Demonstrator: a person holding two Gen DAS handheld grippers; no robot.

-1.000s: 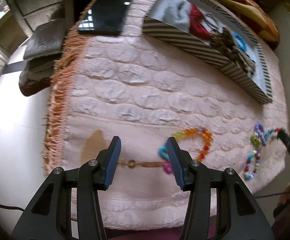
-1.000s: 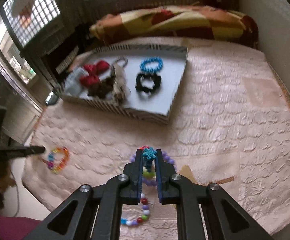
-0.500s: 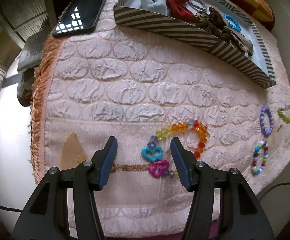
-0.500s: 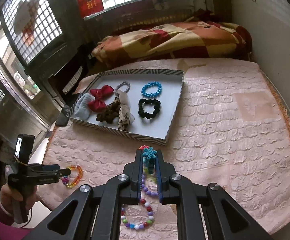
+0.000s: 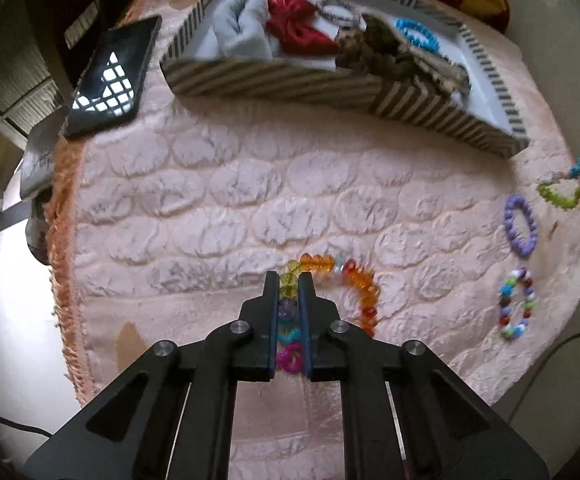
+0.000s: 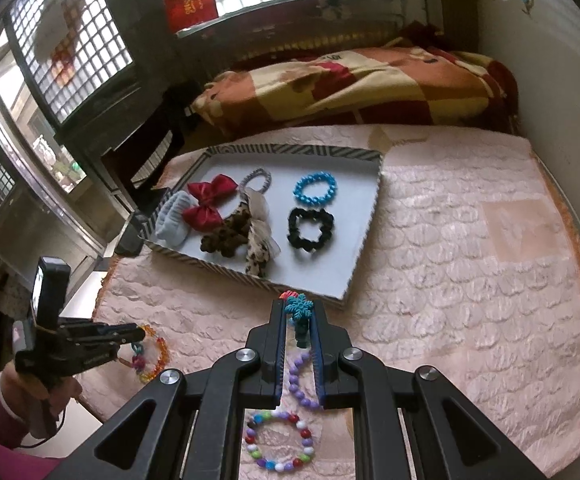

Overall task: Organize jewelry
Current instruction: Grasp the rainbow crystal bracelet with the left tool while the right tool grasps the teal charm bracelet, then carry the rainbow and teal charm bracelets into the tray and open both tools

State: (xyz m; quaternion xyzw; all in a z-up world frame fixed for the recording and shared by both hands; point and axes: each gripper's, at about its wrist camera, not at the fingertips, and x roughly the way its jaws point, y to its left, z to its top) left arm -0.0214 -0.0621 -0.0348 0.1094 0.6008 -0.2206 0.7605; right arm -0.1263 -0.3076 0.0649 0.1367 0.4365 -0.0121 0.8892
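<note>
On the pink quilted bed cover [image 5: 250,200] lies a rainbow bead bracelet [image 5: 359,280] with teal and pink charms. My left gripper [image 5: 288,280] points down at it, its jaws closing on the yellow and purple beads, pads pressing them. The right wrist view shows the same left gripper [image 6: 140,334] at the bracelet [image 6: 158,360]. My right gripper [image 6: 297,312] is shut on a bracelet with a teal snowflake charm [image 6: 298,305], lifted off the cover. Its green and teal beads [image 5: 565,196] hang at the right of the left wrist view.
A striped tray [image 5: 274,84] at the back holds hair ties, a red bow and a blue bracelet [image 6: 314,189]. A purple bracelet [image 5: 521,226] and a multicolour bead bracelet [image 5: 515,304] lie on the cover. A phone [image 5: 110,80] rests at the left edge. A sleeved hand [image 6: 30,384] grips the left tool.
The left gripper slid right over the rainbow bracelet and its wide jaws came together on the beads. The right gripper rose slightly with the snowflake bracelet.
</note>
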